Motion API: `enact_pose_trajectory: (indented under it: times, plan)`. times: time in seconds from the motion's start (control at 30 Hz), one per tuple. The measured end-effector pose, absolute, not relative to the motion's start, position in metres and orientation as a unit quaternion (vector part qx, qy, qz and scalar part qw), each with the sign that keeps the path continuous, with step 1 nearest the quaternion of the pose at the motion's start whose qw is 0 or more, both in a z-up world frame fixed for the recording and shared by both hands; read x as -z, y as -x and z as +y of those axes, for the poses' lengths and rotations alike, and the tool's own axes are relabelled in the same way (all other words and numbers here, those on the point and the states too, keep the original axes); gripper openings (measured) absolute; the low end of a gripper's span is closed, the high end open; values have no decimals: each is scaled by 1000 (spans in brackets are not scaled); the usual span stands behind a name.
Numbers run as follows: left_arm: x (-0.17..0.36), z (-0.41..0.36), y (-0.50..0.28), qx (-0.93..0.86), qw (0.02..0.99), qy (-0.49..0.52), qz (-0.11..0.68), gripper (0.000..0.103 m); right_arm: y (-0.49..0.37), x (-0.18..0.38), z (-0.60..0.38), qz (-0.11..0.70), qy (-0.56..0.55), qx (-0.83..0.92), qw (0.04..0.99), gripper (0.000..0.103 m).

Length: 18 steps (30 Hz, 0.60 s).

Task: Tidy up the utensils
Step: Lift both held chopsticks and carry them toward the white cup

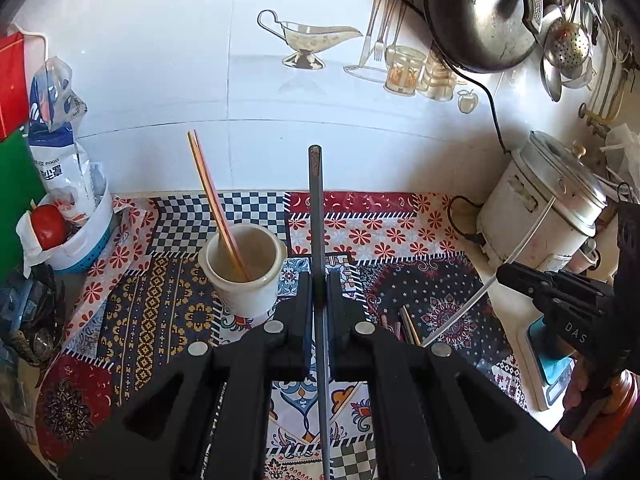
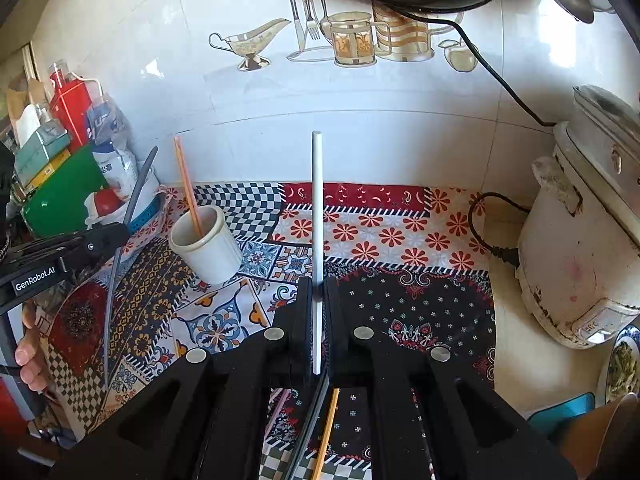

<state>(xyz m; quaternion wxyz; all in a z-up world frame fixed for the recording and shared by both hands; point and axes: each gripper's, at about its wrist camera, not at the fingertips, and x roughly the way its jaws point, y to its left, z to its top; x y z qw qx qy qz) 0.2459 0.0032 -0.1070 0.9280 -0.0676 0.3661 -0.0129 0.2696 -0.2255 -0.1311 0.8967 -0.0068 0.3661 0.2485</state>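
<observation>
My left gripper [image 1: 319, 288] is shut on a grey chopstick [image 1: 316, 208] that points up and away, above the patterned cloth. Just to its left stands a white cup [image 1: 244, 276] with a pair of orange chopsticks [image 1: 216, 208] leaning in it. In the right wrist view, my right gripper [image 2: 317, 292] is shut on a white chopstick [image 2: 317, 200] held upright. The cup [image 2: 208, 246] is ahead of it to the left. The left gripper [image 2: 120, 234] shows at that view's left edge with the grey chopstick [image 2: 136, 200]. Several loose chopsticks [image 1: 408, 326] lie on the cloth.
A white rice cooker [image 1: 548, 208] stands at the right with its black cord. A dark wok [image 1: 480, 16] and ladles hang on the tiled wall above. A basket [image 1: 88, 240] with bags and a tomato sits at the left. A kitchen scale [image 1: 552, 376] is near right.
</observation>
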Motion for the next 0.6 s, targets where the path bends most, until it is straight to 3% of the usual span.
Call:
enact_pose_trajectory:
  times: [0.6]
  plan:
    - [64,61,-274,-49,954,100,279,5,-289,78,-155,298,26,-330,896,5]
